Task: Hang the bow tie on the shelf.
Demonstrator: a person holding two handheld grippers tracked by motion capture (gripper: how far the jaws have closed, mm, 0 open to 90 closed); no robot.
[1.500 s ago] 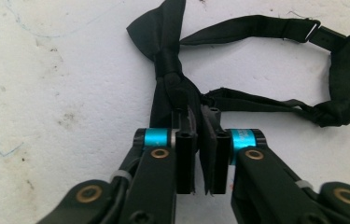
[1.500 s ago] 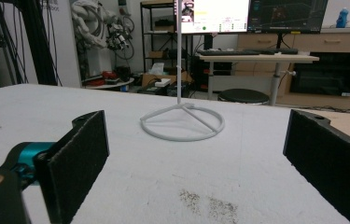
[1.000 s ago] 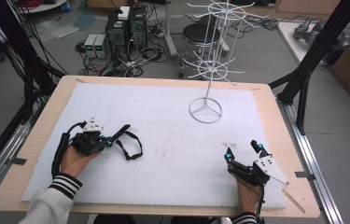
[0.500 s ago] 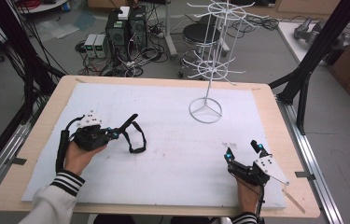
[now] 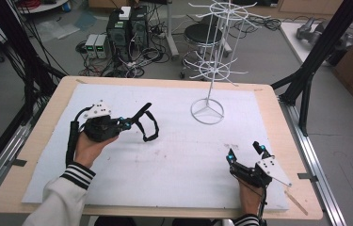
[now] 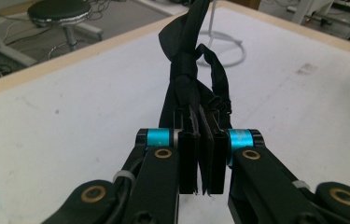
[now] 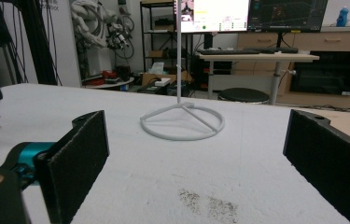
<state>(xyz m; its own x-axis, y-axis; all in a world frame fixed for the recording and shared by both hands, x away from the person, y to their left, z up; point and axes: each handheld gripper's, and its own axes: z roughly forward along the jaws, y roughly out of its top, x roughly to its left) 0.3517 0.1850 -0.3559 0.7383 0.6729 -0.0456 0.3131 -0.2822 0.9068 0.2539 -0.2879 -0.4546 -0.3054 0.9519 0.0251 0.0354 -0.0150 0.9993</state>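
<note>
Left fingers [image 6: 199, 158] clamp a black strap [image 5: 148, 123], seemingly running lengthwise toward the stand [image 5: 207, 112]; right fingers [image 5: 245, 152] wide.

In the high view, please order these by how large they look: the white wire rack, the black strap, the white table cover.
1. White table cover.
2. White wire rack.
3. Black strap, clamped in the left gripper, clearly the smallest.

The white surface [image 5: 174, 165] lies bare between the two hands, giving wide passage. Only the wire rack [image 5: 208, 70] stands at its far side, ring base down, its arms spreading overhead.
</note>
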